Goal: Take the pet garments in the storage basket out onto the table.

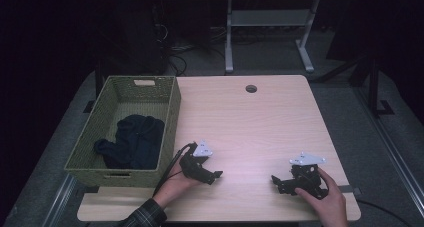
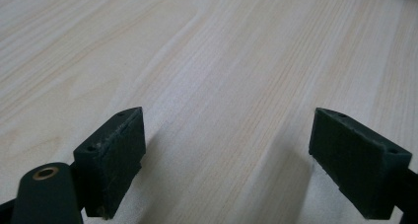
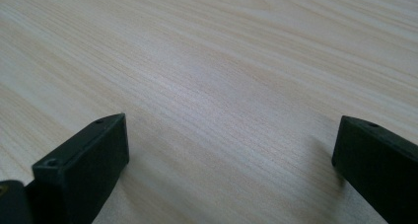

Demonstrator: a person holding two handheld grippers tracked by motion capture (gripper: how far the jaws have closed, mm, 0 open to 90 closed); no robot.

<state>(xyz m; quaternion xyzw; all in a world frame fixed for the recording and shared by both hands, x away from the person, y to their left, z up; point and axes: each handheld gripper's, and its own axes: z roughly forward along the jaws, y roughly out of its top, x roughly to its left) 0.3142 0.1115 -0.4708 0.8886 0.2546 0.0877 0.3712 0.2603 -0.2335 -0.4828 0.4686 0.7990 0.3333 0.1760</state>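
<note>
We are resting both hands low near our table edge, the left gripper (image 1: pixel 216 176) and right gripper (image 1: pixel 275 179) spread wide and gripping nothing, so we judge the dark garment (image 1: pixel 134 142), lying in the basket (image 1: pixel 170 114) beyond the left gripper, already stowed and any next move a reach there.

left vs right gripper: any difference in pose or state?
The left gripper lies nearer the green basket with the dark cloth; the right gripper lies toward the table's right edge. The left points right, the right points left, facing each other. Both rest low on bare wood, jaws open, holding nothing.
</note>
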